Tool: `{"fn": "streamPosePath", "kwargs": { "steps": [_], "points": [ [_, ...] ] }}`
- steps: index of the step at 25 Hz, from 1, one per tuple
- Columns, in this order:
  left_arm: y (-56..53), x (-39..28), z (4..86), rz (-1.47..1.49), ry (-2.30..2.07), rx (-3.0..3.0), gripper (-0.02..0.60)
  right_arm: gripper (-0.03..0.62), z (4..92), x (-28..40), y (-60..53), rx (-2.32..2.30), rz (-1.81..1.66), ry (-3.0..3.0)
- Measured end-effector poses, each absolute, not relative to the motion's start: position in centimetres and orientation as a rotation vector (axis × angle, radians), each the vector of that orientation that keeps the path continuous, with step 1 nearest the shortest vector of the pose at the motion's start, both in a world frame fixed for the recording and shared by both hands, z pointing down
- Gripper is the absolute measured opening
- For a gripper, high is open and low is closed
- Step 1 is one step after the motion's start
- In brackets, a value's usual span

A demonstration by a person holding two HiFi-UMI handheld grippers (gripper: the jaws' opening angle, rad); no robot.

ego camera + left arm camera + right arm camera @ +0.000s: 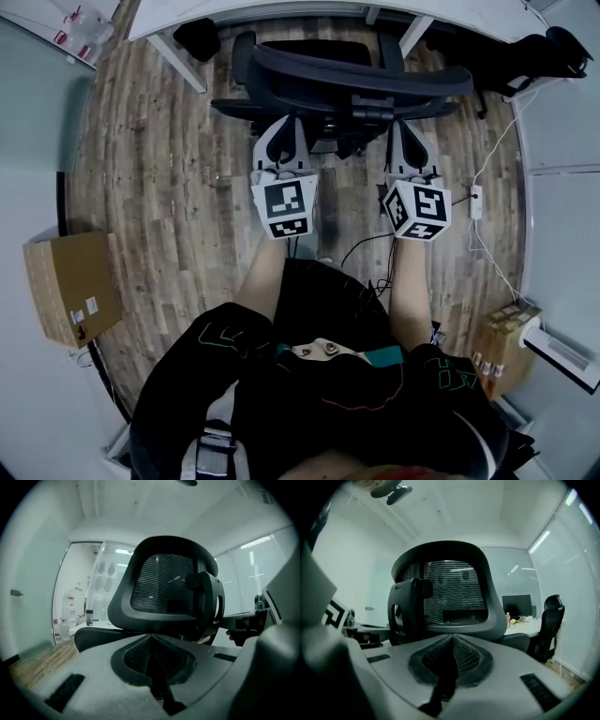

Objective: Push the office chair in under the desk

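Left hand-held gripper [287, 127] and right hand-held gripper [407, 129], closed and empty, seemingly touch the office chair [356, 80].

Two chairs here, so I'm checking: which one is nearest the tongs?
The mesh-backed chair, straight ahead of the left tongs and right tongs. The other chair stands apart, far to the right.

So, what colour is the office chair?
The office chair is black; clearest in the right gripper view.

The grey-brown wood-plank floor [159, 159] carries a black mesh office chair [347, 80] at twelve o'clock. A brown cardboard box [70, 286] sits at nine o'clock, and a white power strip [476, 202] at three.
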State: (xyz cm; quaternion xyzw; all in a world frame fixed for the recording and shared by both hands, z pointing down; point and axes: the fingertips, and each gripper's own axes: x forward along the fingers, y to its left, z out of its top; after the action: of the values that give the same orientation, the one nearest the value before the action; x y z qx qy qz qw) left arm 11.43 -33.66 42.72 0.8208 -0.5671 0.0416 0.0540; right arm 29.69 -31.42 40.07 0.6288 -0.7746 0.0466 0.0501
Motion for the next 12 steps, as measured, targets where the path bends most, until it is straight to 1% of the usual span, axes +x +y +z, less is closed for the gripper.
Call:
{"fn": "streamPosePath", "kwargs": {
  "steps": [4, 12],
  "points": [
    [-36.4, 11.4, 43.7, 0.108, -1.717, 2.461, 0.009, 0.006, 40.4, 29.1, -33.7, 1.877, 0.12, -2.345],
    [-41.2, 11.6, 43.2, 0.041, -1.698, 2.467, 0.009, 0.006, 40.4, 29.2, -38.9, 1.872, 0.094, -2.306]
  ]
}}
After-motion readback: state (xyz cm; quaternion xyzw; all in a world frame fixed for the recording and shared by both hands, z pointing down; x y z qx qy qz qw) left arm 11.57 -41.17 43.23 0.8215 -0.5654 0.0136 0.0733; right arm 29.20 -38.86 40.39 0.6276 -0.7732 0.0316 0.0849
